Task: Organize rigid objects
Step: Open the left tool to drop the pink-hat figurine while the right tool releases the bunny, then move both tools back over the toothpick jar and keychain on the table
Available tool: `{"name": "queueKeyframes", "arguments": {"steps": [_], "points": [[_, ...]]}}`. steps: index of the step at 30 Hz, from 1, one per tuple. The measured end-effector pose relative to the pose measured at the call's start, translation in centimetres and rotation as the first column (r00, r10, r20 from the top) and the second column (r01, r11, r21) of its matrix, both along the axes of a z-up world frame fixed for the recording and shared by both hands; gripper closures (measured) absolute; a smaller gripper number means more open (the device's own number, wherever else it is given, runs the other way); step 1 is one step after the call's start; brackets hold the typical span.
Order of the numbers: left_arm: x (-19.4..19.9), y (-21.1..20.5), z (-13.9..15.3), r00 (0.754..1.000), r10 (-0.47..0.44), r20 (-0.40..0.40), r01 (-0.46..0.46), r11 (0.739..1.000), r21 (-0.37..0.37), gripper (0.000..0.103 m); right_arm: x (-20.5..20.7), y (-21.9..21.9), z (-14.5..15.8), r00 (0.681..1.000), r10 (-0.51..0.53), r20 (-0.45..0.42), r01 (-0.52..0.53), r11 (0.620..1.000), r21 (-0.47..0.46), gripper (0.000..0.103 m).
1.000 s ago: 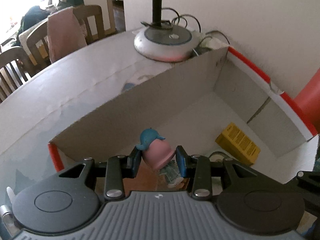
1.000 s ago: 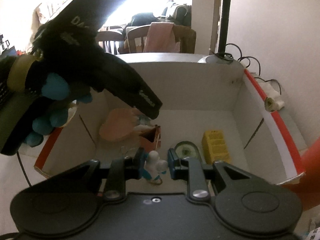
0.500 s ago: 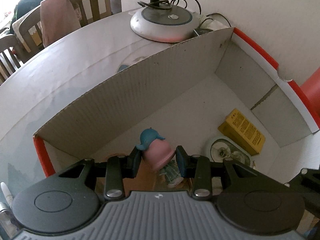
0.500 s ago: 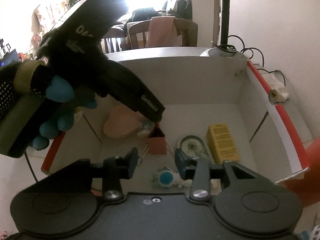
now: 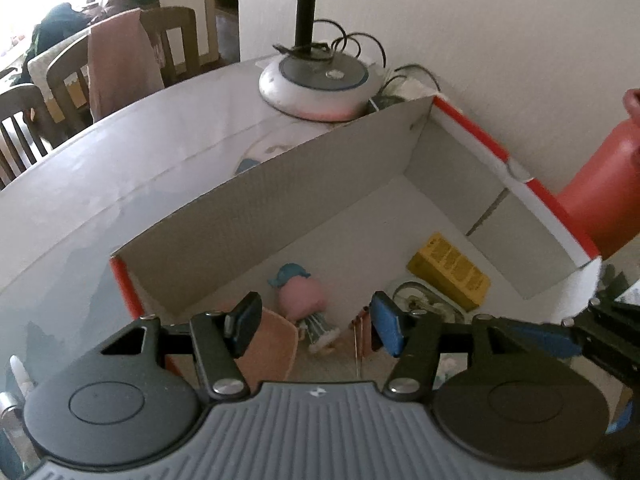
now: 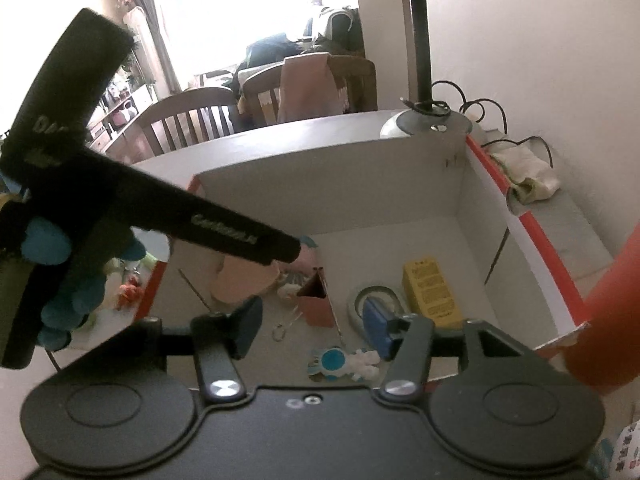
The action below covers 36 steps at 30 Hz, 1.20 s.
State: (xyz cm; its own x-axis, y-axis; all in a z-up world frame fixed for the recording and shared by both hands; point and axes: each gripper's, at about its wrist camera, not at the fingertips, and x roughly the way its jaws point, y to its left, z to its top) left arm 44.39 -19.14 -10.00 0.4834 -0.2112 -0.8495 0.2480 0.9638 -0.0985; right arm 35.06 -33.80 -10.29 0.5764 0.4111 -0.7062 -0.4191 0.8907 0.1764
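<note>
A white cardboard box (image 5: pixel 280 200) with red rims stands on the table; it also shows in the right wrist view (image 6: pixel 360 184). My left gripper (image 5: pixel 314 322) is open and empty above the box. A pink doll with a blue hat (image 5: pixel 302 298) lies on the box floor below it. My right gripper (image 6: pixel 316 322) is open and empty over the box's near side. A small white-and-blue figure (image 6: pixel 344 362) lies on the box floor beneath it. The left gripper's body (image 6: pixel 160 208) crosses the right wrist view and hides most of the doll.
In the box lie a yellow packet (image 5: pixel 448 272), a round tape dispenser (image 6: pixel 376 304), a pink triangular box (image 6: pixel 316 304) and a pink pouch (image 5: pixel 268 344). A lamp base (image 5: pixel 314 84) with cables stands behind the box. A red bottle (image 5: pixel 596 196) stands to the right. Chairs (image 6: pixel 192 120) stand beyond the table.
My left gripper has opened and the pink doll has dropped onto the box floor. My right gripper opened earlier and let the white-and-blue figure fall, and has since risen.
</note>
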Motion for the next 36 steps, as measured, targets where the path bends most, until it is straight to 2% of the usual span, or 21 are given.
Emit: {"name": "queueKeyframes", "arguments": {"steps": [21,24,29,33,36], "points": [[-9.8,5.8,6.3,0.986,0.053,0.160,-0.047,0.998,-0.043,0.043,-5.6,3.1,4.8,0.995,0.029,0.095,-0.035,0.998,0.057,0.024],[-11.3,7.0,6.7,0.982,0.073,0.172,-0.065,0.996,-0.053,0.034,-6.4,3.8,5.2,0.993,0.040,0.107,-0.047,0.997,0.062,0.020],[-13.9,9.4,6.8,0.978,0.114,0.174,-0.101,0.991,-0.086,0.031,-7.8,5.0,5.8,0.989,0.069,0.128,-0.078,0.994,0.070,0.014],[-16.1,11.4,6.7,0.974,0.147,0.171,-0.128,0.985,-0.116,0.024,-8.9,6.4,6.0,0.983,0.103,0.149,-0.115,0.991,0.069,0.007],[-17.7,13.0,6.5,0.968,0.175,0.180,-0.153,0.980,-0.131,0.024,-9.4,7.4,6.0,0.981,0.119,0.150,-0.132,0.988,0.076,0.005]]}}
